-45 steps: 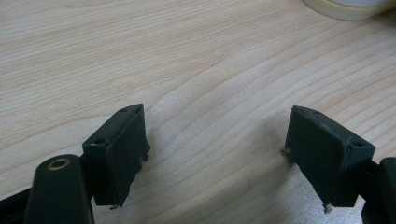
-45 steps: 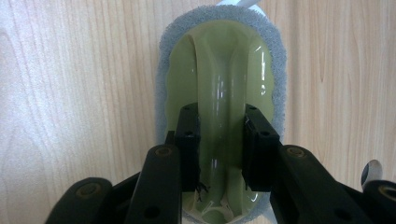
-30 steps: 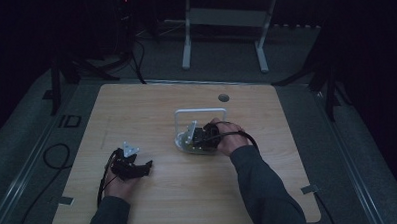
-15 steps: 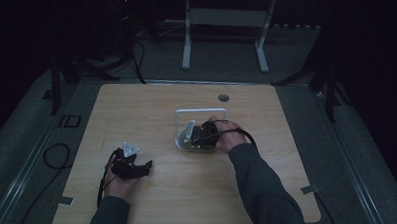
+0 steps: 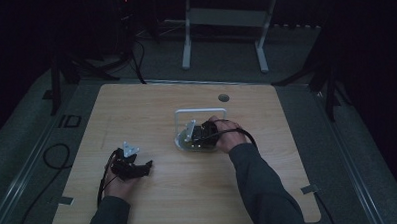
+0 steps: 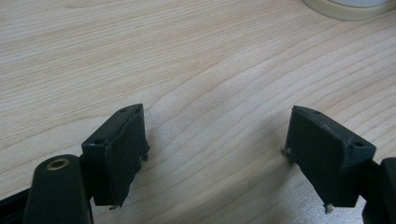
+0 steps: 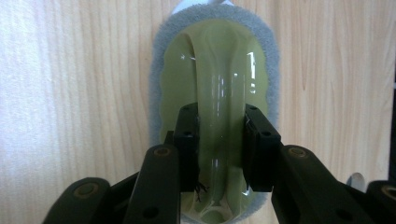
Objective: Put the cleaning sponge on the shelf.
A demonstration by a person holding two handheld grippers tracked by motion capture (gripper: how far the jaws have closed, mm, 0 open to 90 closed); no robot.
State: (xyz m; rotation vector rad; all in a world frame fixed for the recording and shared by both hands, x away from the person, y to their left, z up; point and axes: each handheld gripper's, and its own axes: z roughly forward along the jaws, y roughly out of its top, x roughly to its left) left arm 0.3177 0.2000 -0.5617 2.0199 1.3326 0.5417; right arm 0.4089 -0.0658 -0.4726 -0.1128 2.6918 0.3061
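Nothing much shifts since earlier: right gripper [image 7: 219,154], jaws just easing slightly, clamps the scrubbing brush [image 7: 215,84] at centre frame by its stiff, slick handle ridge, the best hold above the soft pad, while left gripper [image 6: 233,158] gapes empty.

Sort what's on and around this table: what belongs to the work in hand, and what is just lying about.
In the work:
- scrubbing pad with the green handle, grey fringe around it
- right gripper, jaws shut on the handle's ridge
- white plate under the pad

Lying about:
- left gripper, jaws open over bare table
- white wire stand behind the pad
- metal frame on the floor beyond
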